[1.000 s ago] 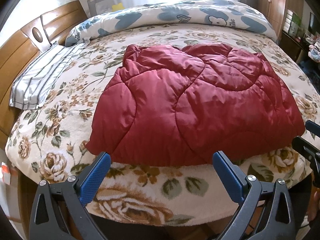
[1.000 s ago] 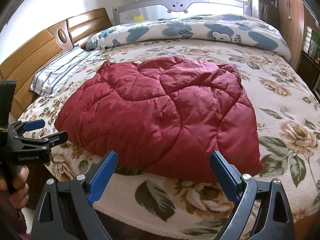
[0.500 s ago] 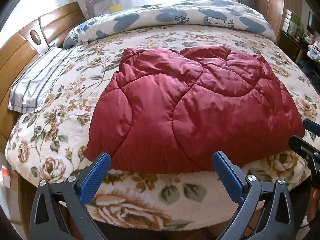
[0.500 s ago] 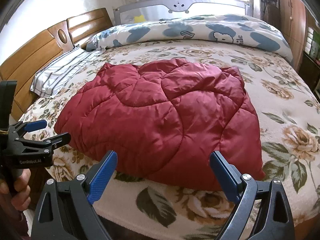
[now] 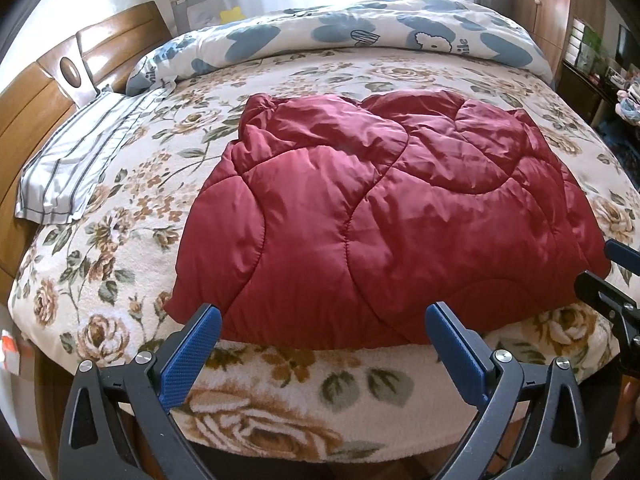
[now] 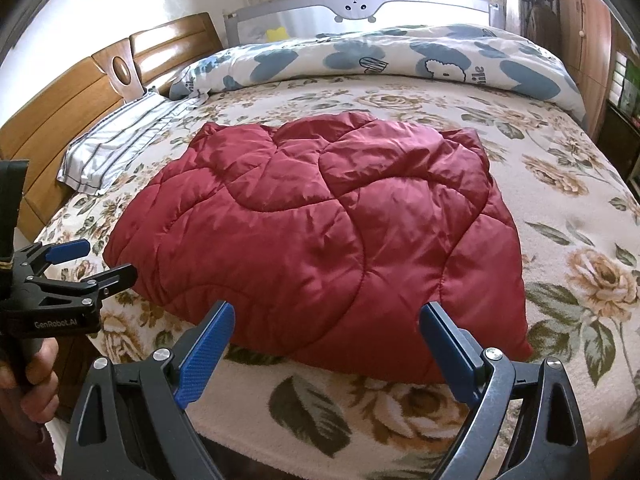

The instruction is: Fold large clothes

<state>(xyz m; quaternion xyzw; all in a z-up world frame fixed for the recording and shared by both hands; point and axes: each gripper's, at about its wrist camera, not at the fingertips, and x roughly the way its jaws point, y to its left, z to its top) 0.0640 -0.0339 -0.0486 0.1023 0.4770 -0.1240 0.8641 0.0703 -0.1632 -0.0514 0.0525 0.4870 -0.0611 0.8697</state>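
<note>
A red quilted coat [image 5: 384, 236] lies bunched in the middle of the frame on a bed [image 5: 120, 240] with a floral cover. The left claw [image 5: 324, 332] is spread wide at the bottom of the left view, empty, its blue pads [image 5: 192, 356] just short of the coat's near edge. The right claw [image 6: 326, 328] is likewise wide open and empty at the bottom of its view. A striped pillow [image 5: 76, 172] lies at the left, a blue-patterned duvet [image 5: 360, 36] across the top.

Glossy quilted red cloth jacket [image 5: 384, 224]; fuzzy matt floral blanket [image 5: 132, 184]; polished wood headboard [image 6: 80, 96]; textured blue pads [image 6: 206, 350].
</note>
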